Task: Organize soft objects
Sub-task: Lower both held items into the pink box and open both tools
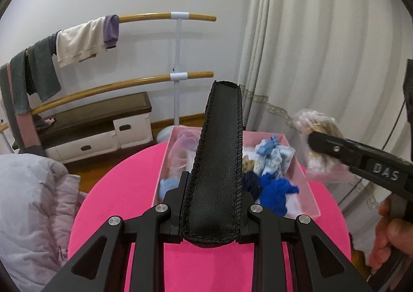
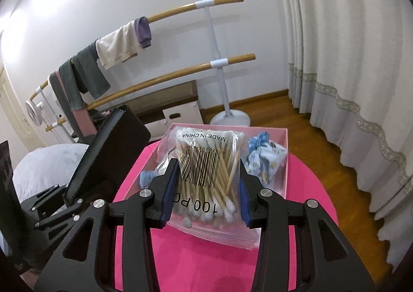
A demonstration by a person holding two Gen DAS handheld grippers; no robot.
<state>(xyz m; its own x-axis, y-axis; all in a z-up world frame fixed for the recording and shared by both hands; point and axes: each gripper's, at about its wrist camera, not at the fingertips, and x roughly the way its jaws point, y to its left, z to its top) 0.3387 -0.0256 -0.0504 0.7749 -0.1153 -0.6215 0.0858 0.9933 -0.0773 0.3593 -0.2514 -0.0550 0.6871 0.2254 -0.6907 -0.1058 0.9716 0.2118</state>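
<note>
Above our pink tabletop (image 2: pixel 180 261), the left gripper (image 1: pixel 214 183) clamps a black leather case (image 1: pixel 219 163); the right gripper (image 2: pixel 204 188) clenches a cotton-swab bag (image 2: pixel 206 175).

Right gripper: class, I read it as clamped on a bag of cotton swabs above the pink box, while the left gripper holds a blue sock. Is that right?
Not quite. The left gripper holds a black leather case, not a blue sock; the left wrist view shows it. The rest stands: the right gripper is clamped on the bag of cotton swabs above the pink box.
</note>
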